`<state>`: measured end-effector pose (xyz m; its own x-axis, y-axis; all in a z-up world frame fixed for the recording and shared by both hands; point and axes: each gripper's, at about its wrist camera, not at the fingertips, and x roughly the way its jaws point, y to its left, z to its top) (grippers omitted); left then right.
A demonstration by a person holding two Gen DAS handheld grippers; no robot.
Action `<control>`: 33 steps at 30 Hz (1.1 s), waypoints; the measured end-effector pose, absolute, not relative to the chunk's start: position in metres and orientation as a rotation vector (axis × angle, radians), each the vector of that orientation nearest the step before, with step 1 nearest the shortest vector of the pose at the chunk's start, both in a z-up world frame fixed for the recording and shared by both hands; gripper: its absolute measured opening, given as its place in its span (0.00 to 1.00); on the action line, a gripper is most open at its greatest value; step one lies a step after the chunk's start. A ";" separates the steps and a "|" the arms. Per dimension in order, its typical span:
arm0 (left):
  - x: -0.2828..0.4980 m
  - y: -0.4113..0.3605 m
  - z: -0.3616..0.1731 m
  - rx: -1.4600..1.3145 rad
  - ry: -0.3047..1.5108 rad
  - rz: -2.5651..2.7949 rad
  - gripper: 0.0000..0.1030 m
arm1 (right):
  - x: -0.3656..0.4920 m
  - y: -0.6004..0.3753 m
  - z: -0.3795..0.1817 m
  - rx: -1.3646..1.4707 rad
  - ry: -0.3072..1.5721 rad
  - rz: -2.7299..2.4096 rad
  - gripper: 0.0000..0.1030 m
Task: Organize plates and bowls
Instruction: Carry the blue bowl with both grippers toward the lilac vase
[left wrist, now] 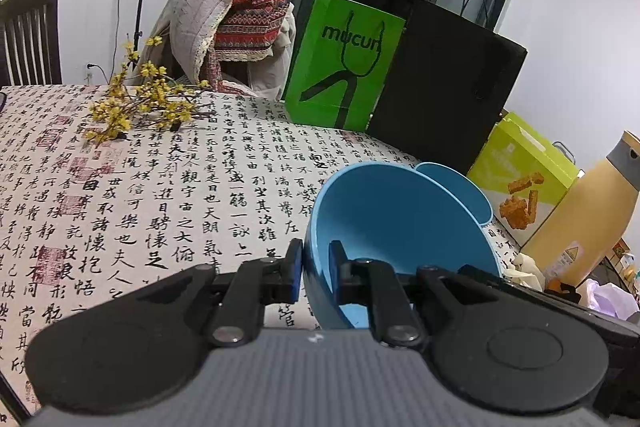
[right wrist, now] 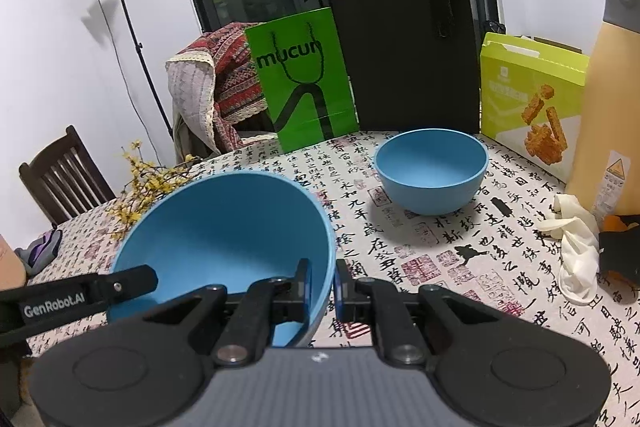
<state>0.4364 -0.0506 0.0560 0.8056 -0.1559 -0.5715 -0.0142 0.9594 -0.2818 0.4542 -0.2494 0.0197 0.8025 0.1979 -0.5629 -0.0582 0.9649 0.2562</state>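
Bowls are the job here: our left gripper (left wrist: 316, 267) and right gripper (right wrist: 323, 285) both have their jaws pinched narrow on opposite rims of one large blue bowl (right wrist: 224, 227), tilted at lower left of the right wrist view, while a smaller blue bowl (right wrist: 431, 171) rests on the bench (right wrist: 440, 259) at centre right. To nest them well, we judge we should level the held bowl before lowering. Readable writing: "mucun" on the green bag (right wrist: 300, 79) and "GenRobot.AI" on the gripper at the left edge.
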 end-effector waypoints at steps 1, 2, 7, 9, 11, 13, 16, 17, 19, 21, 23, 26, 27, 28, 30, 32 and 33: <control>0.435 -0.049 0.056 -0.282 0.630 -0.073 0.14 | 0.454 -0.248 0.020 0.233 0.626 0.145 0.10; 0.434 -0.048 0.057 -0.283 0.629 -0.068 0.14 | 0.454 -0.247 0.020 0.234 0.625 0.150 0.11; 0.426 -0.038 0.058 -0.288 0.621 -0.045 0.14 | 0.453 -0.237 0.020 0.230 0.621 0.176 0.11; 0.424 -0.034 0.058 -0.293 0.619 -0.037 0.14 | 0.452 -0.233 0.020 0.225 0.620 0.184 0.11; 0.422 -0.032 0.058 -0.295 0.619 -0.030 0.14 | 0.451 -0.230 0.020 0.223 0.620 0.191 0.10; 0.419 -0.029 0.059 -0.298 0.617 -0.024 0.14 | 0.450 -0.228 0.020 0.223 0.622 0.199 0.11; 0.416 -0.025 0.060 -0.304 0.617 -0.016 0.14 | 0.448 -0.224 0.021 0.223 0.620 0.208 0.11; 0.414 -0.023 0.061 -0.305 0.614 -0.013 0.14 | 0.447 -0.223 0.022 0.221 0.618 0.211 0.11; 0.411 -0.022 0.063 -0.303 0.608 -0.007 0.14 | 0.445 -0.221 0.023 0.219 0.614 0.218 0.10; 0.407 -0.020 0.064 -0.305 0.604 0.000 0.14 | 0.443 -0.219 0.024 0.221 0.612 0.225 0.11; 0.403 -0.019 0.065 -0.305 0.600 0.005 0.14 | 0.441 -0.217 0.026 0.220 0.609 0.232 0.11; 0.399 -0.016 0.067 -0.306 0.595 0.016 0.14 | 0.439 -0.214 0.027 0.220 0.608 0.242 0.11; 0.397 -0.015 0.067 -0.307 0.594 0.020 0.14 | 0.438 -0.213 0.028 0.220 0.608 0.246 0.11; 0.396 -0.013 0.068 -0.307 0.593 0.023 0.14 | 0.438 -0.211 0.028 0.220 0.608 0.250 0.11; 0.393 -0.011 0.069 -0.306 0.589 0.031 0.14 | 0.436 -0.209 0.029 0.219 0.607 0.259 0.11; 0.390 -0.009 0.070 -0.303 0.586 0.040 0.14 | 0.435 -0.206 0.029 0.221 0.606 0.268 0.11; 0.389 -0.008 0.070 -0.304 0.584 0.043 0.14 | 0.435 -0.205 0.029 0.222 0.606 0.272 0.11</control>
<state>0.3892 -0.0076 0.0704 0.8349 -0.0454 -0.5486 -0.1258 0.9545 -0.2704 0.4345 -0.2052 0.0289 0.7881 0.3150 -0.5288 -0.1858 0.9408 0.2835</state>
